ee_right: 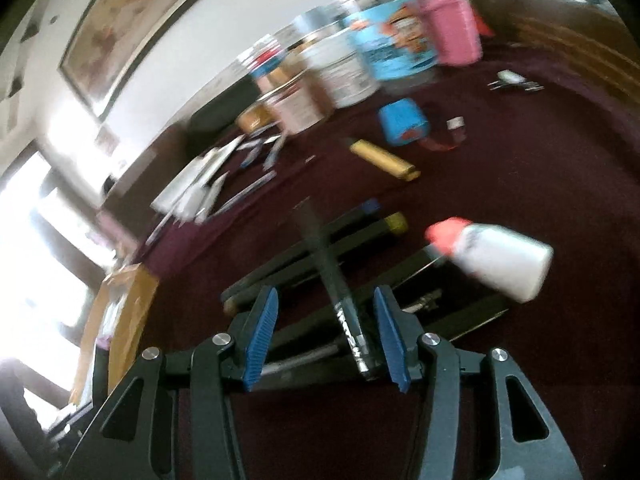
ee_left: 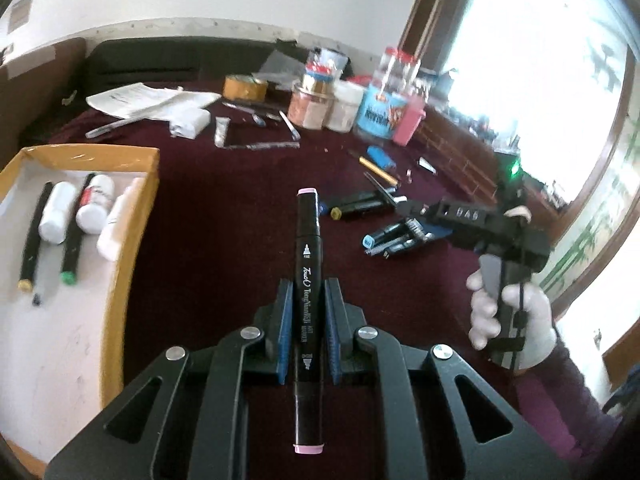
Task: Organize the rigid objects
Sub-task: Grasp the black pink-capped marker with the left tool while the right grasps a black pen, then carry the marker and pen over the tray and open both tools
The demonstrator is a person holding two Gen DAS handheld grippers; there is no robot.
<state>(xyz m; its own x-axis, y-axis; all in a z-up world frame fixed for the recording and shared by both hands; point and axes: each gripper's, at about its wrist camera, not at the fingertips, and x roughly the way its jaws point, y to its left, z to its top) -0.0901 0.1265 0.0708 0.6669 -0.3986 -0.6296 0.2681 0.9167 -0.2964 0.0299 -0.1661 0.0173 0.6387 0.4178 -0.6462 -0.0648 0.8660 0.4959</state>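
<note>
Above the dark red table (ee_left: 224,216), left gripper (ee_left: 307,312) clamps a black marker (ee_left: 307,280) with pink caps, box (ee_left: 132,216) of markers and bottles beside it. Right gripper (ee_right: 326,332) spread wide over marker pile (ee_right: 320,248), white bottle (ee_right: 500,256) near.

Left tool (ee_left: 306,312) clamped shut around a load, right tool (ee_right: 326,334) with jaws spread wide, gloved right hand (ee_left: 508,316) gripping its handle

A lived-in home room — framed picture (ee_right: 132,20) on the wall, cluttered maroon-covered table (ee_left: 224,216), jars (ee_left: 312,106), bright window (ee_left: 540,80).
</note>
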